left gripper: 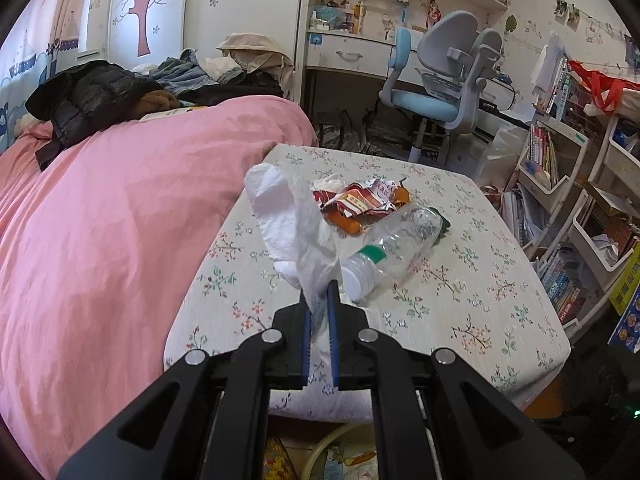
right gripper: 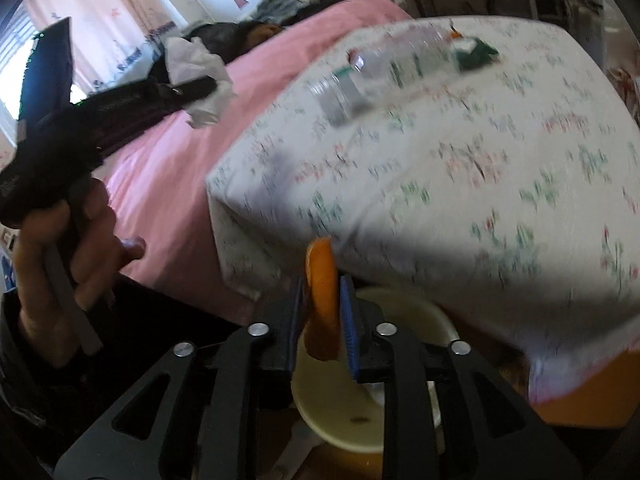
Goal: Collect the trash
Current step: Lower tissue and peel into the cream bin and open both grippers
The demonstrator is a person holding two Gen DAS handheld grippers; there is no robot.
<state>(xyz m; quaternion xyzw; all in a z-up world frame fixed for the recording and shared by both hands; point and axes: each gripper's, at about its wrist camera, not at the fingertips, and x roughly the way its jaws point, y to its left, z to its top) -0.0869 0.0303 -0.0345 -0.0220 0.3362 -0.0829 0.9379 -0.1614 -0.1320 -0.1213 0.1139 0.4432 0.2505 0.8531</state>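
My left gripper is shut on a crumpled white tissue and holds it above the floral table. On that table lie an empty clear bottle and a red-orange wrapper. In the right wrist view, an orange peel stands between the pads of my right gripper. A thin gap shows on the peel's left side. Right below it is a cream round bin. The same view shows the bottle, blurred, and the left gripper with the tissue.
A pink bed with piled clothes borders the table on the left. A blue desk chair, a desk and bookshelves stand behind and to the right. A hand grips the left tool's handle. A green scrap lies by the bottle.
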